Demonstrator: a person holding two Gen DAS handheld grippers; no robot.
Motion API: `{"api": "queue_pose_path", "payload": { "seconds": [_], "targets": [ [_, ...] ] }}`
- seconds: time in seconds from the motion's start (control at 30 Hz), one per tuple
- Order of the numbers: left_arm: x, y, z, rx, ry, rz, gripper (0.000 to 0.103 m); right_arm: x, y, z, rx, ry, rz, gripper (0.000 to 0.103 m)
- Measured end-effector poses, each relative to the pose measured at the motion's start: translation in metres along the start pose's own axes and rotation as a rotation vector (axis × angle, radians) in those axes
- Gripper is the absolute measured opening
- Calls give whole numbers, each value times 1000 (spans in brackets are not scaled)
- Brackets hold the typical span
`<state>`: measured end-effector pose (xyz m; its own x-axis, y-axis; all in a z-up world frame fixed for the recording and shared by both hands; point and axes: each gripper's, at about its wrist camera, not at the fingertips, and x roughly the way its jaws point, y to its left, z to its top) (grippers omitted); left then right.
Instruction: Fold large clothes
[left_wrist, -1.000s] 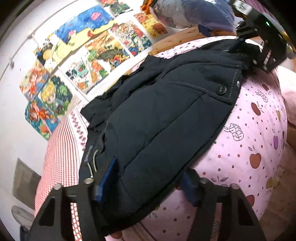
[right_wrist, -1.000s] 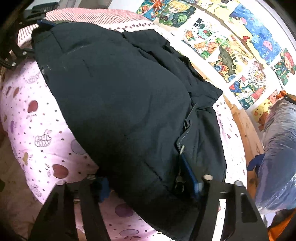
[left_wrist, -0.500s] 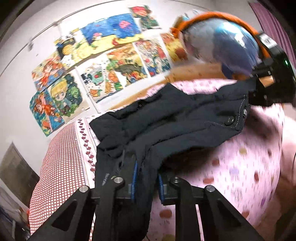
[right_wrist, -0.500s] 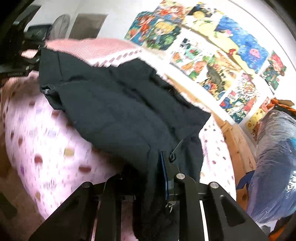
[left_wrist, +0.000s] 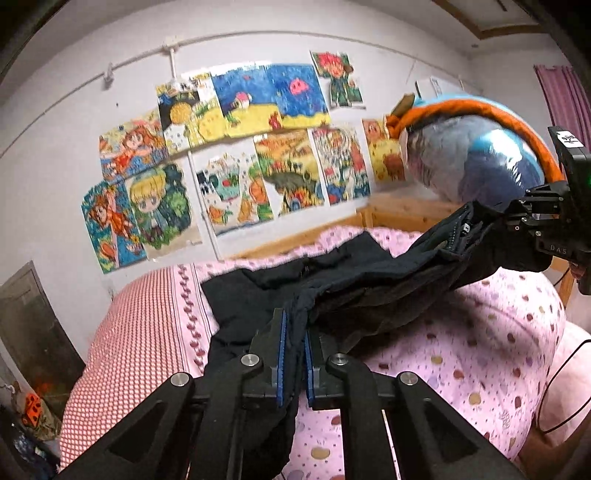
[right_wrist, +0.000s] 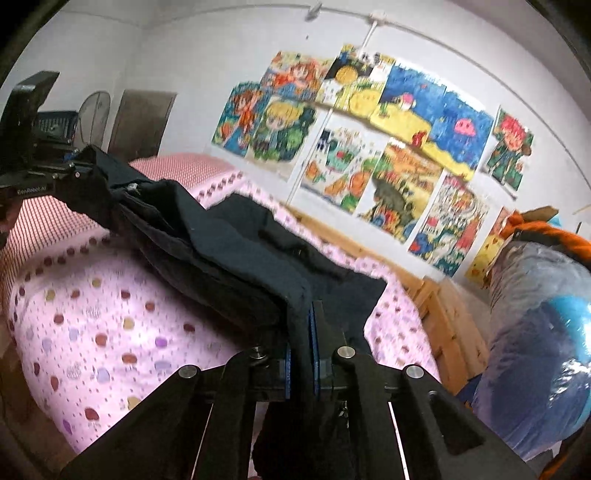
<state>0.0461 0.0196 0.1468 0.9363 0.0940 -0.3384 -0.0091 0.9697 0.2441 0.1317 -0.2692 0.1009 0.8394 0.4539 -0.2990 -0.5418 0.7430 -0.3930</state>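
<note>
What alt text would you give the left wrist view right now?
The left tool is shut on the edge of a dark navy padded jacket, lifted above a pink dotted bedspread, while the right tool grips its far end. Colourful drawings cover the white wall behind.

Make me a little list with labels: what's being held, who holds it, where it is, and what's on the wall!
held thing: dark jacket
left gripper: shut on the jacket's edge
right gripper: shut on the jacket's edge too
jacket: near edge off the bed, stretched between both grippers; far part lies on the bed
bed: pink cover with coloured dots
pillow: red and white checks
wall: colourful drawings
also there: big clear bag with orange trim, stuffed with bedding
</note>
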Motion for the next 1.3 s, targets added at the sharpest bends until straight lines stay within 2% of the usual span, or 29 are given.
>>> {"api": "queue_pose_path", "payload": {
  "seconds": [0.23, 0.4, 0.5, 0.73, 0.97, 1.13, 1.3],
  "targets": [
    [-32, 0, 20, 16, -110, 6, 7, -34, -1, 16, 11, -103, -51, 6],
    [-47, 1, 36, 7, -154, 29, 7, -52, -4, 34, 24, -163, -79, 6],
    [-43, 5, 50, -4, -146, 56, 7, -51, -5, 46, 23, -184, -94, 6],
    [10, 23, 80, -66, -54, 55, 7, -8, -17, 60, 61, -140, -106, 6],
    [56, 22, 92, -17, -40, 132, 7, 44, -30, 79, 55, -109, -128, 6],
    [99, 34, 102, -49, 4, 157, 7, 90, -38, 91, 82, -81, -134, 6],
    [137, 40, 98, -31, 7, 195, 7, 133, -39, 96, 66, -71, -157, 6]
  ]
}}
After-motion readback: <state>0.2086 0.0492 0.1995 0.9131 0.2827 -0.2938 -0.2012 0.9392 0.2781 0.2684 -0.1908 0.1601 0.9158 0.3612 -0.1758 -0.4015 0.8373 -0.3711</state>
